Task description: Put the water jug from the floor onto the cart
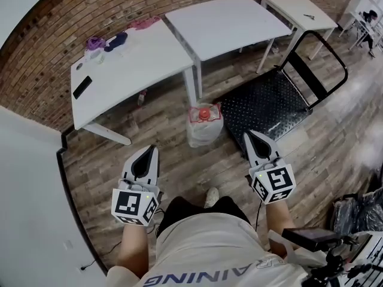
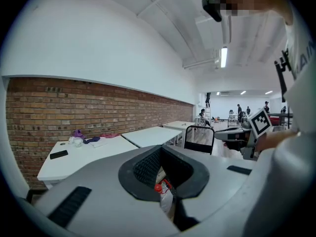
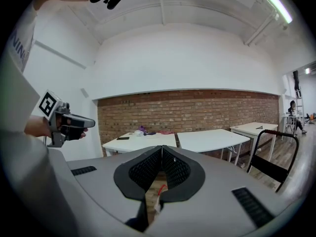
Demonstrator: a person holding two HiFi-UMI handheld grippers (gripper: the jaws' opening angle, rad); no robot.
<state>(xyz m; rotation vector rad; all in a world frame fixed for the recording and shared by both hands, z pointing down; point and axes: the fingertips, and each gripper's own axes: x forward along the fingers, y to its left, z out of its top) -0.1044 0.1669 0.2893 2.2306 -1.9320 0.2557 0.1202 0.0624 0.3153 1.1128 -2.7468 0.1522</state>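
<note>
The water jug (image 1: 204,124), clear with a red cap, stands on the wood floor between a table leg and the cart. The cart (image 1: 269,103) is a black flat platform with a black tube handle (image 1: 326,55), just right of the jug. My left gripper (image 1: 152,149) is shut and empty, held low and to the jug's left, well short of it. My right gripper (image 1: 247,133) is also shut and empty, near the cart's front corner and right of the jug. Through the left gripper's (image 2: 160,147) jaws I glimpse the jug (image 2: 164,194). The right gripper (image 3: 161,147) shows its tips meeting.
Two white tables (image 1: 137,64) (image 1: 227,23) stand against a brick wall (image 1: 54,52) behind the jug, a third (image 1: 299,11) further right. A black phone (image 1: 82,86) and purple items (image 1: 96,42) lie on the left table. Gear (image 1: 353,220) sits at the lower right.
</note>
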